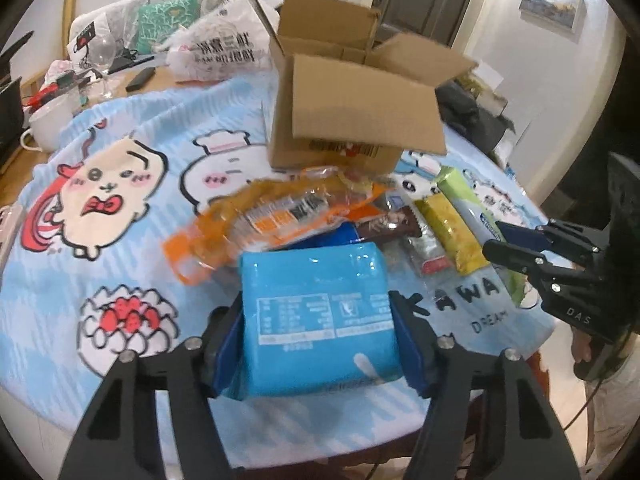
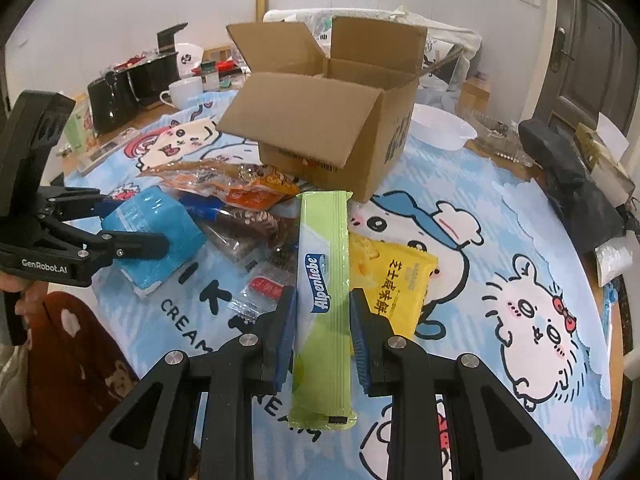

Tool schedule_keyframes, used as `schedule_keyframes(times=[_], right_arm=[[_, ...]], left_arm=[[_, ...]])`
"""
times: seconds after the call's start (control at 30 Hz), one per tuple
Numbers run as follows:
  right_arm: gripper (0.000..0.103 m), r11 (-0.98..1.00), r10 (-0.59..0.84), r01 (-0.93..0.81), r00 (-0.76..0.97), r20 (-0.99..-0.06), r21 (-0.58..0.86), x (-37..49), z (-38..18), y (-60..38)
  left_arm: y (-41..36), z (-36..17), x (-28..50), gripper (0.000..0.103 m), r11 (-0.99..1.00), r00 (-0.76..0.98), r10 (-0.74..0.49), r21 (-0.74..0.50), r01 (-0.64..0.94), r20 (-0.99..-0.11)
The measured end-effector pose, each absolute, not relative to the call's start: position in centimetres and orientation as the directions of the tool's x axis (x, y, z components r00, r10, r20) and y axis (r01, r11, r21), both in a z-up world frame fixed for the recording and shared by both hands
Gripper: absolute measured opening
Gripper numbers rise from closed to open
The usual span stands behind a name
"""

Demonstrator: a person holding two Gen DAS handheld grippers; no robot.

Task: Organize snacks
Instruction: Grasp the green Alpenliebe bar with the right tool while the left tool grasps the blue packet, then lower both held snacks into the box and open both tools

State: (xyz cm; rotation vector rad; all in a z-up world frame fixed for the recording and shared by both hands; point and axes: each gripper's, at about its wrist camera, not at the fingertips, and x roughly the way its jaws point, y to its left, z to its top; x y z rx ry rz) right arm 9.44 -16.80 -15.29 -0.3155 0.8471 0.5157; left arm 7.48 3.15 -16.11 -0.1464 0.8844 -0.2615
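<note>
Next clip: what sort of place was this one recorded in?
Most likely a home, probably a dining room or living area. A round table under a cartoon-print cloth is cluttered with everyday things: a white mug, a black coffee machine. A panelled door and a framed picture on the walls.

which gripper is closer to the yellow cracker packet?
Right. The right gripper straddles the green candy stick, which lies directly beside the yellow cracker packet. The left gripper sits farther away, fingers around the blue packet across the snack pile.
</note>
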Motion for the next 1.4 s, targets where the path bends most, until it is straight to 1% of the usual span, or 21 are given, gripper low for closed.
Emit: schedule_keyframes(times=[0.1, 0.2, 0.4, 0.53, 0.6, 0.7, 0.87, 1.07, 1.23, 1.33, 1.4], right_arm=[[0.021, 0.829, 0.331, -0.558, 0.548, -0.768, -0.041, 9.1, -14.2, -16.9], [0.021, 0.815, 0.368, -0.578, 0.544, -0.754, -0.02, 8.6, -12.8, -16.9], [0.021, 0.796, 0.436, -0.606, 0.558, -0.706, 0.013, 8.9, -7.9, -16.6], [0.021, 0.792, 0.441, -0.61, 0.589, -0.677, -0.013, 11.1, -4.3, -15.4], [0.021, 0.797, 0.432, -0.603, 0.599, -0.674, -0.025, 12.5, -3.2, -14.6], [0.021, 0.816, 0.418, -0.578, 0.575, -0.703, 0.012, 16.6, -2.2, -13.6], [0.021, 0.853, 0.373, -0.519, 0.521, -0.768, 0.061, 23.6, -2.6, -12.3], [0.021, 0.869, 0.318, -0.492, 0.465, -0.826, 0.058, 29.5, -5.0, -11.2], [0.021, 0.87, 0.305, -0.49, 0.438, -0.846, 0.06, 31.5, -6.4, -10.7], [0.023, 0.857, 0.297, -0.514, 0.433, -0.851, 0.038, 31.5, -6.9, -10.3], [0.025, 0.855, 0.296, -0.517, 0.431, -0.853, 0.035, 31.5, -7.1, -10.3]], left_arm=[[4.1, -14.6, 6.2, 0.063, 0.955, 0.621, -0.296, -0.241, 0.174, -0.726], [4.9, -12.5, 5.0, 0.063, 0.959, 0.642, -0.283, -0.214, 0.186, -0.713], [5.8, -6.6, 5.1, 0.063, 0.957, 0.702, -0.289, -0.183, 0.224, -0.651], [4.9, -2.0, 8.1, 0.063, 0.962, 0.744, -0.264, -0.114, 0.248, -0.614], [4.2, -0.1, 11.0, 0.063, 0.959, 0.74, -0.269, -0.101, 0.265, -0.616], [2.7, 1.9, 15.9, 0.063, 0.96, 0.734, -0.238, -0.042, 0.276, -0.636], [1.0, 2.1, 24.1, 0.063, 0.964, 0.671, -0.199, -0.02, 0.265, -0.714], [-0.2, -0.5, 31.0, 0.063, 0.967, 0.568, -0.189, -0.051, 0.25, -0.801], [-0.5, -2.4, 32.8, 0.063, 0.97, 0.533, -0.165, -0.04, 0.238, -0.83], [-0.5, -2.7, 33.4, 0.067, 0.969, 0.525, -0.181, -0.058, 0.242, -0.832], [-0.6, -2.5, 33.5, 0.067, 0.964, 0.528, -0.197, -0.065, 0.258, -0.826]])
